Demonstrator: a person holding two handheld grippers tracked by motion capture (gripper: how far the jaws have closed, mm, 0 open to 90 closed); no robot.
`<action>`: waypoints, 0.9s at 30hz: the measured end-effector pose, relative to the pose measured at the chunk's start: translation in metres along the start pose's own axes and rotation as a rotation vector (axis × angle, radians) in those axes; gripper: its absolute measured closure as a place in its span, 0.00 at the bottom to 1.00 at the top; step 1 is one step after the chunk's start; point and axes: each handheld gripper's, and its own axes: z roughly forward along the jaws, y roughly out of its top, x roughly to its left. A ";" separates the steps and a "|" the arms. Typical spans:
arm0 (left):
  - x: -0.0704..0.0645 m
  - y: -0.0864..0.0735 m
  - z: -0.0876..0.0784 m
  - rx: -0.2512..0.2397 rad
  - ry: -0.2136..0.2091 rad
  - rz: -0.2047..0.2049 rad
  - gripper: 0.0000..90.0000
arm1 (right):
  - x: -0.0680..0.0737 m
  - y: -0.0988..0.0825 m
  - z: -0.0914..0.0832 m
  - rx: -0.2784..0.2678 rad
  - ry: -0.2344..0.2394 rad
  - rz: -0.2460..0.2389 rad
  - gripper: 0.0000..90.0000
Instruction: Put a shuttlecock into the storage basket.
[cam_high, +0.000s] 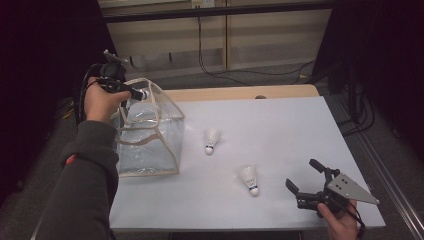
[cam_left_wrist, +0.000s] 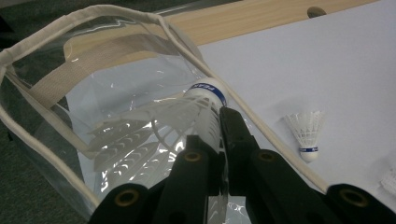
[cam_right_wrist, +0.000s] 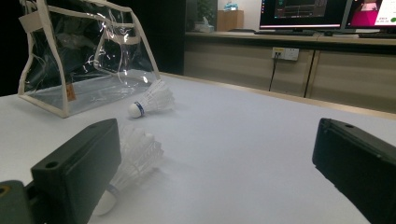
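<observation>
your left gripper (cam_high: 141, 94) pinches a white feathered shuttlecock (cam_left_wrist: 187, 114) by its skirt, cork outward, over the clear plastic bag (cam_high: 150, 150) mouth, poised to drop in. two loose shuttlecocks (cam_high: 211, 140) wait mid-worktop. your right gripper (cam_high: 304, 175) rests spread, aimed at the nearer one (cam_high: 249, 179).

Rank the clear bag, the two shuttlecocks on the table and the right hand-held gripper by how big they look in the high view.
1. Clear bag, by far.
2. Right hand-held gripper.
3. The far shuttlecock and near shuttlecock look alike, so no ranking between them.
</observation>
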 end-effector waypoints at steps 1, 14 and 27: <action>0.000 0.000 0.001 -0.004 0.003 -0.002 0.98 | 0.000 0.000 0.000 0.000 -0.001 0.000 0.01; 0.000 0.001 0.006 -0.007 0.002 -0.009 0.98 | 0.000 0.000 -0.001 0.000 -0.002 0.002 0.01; 0.003 0.001 0.012 0.002 0.005 -0.021 0.98 | -0.001 0.000 -0.001 0.002 -0.004 0.005 0.01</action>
